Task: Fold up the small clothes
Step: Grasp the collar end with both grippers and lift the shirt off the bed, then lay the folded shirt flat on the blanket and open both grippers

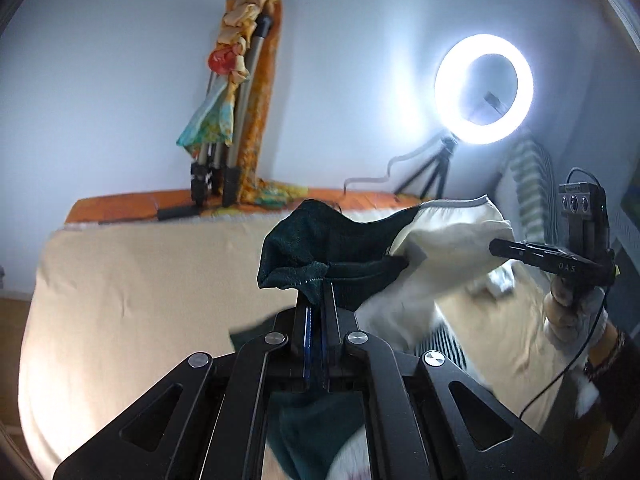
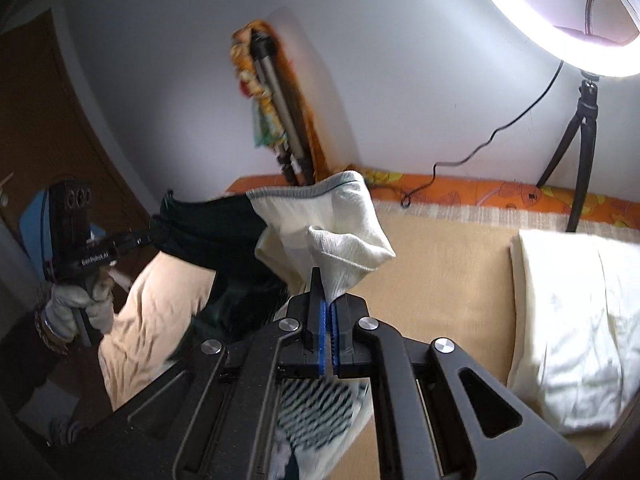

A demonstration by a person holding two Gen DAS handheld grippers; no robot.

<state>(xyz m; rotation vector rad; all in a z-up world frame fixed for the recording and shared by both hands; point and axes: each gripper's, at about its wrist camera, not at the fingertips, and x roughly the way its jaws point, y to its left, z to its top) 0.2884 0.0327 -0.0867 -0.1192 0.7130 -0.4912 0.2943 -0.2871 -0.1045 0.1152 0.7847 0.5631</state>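
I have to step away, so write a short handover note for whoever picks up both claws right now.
Left claw: shut on the dark green part of the small green-and-cream garment.
Right claw: shut on its cream part.
The garment hangs stretched between them, lifted above the beige bedsheet.
Done: picked up.
Left: lay it flat, fold it. A striped cloth lies below, unfolded.

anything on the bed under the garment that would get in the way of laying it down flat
Possibly. Both grippers hold the garment above the beige sheet. A striped cloth lies just beneath it, and a white pillow sits to the right. The sheet's left part looks bare.
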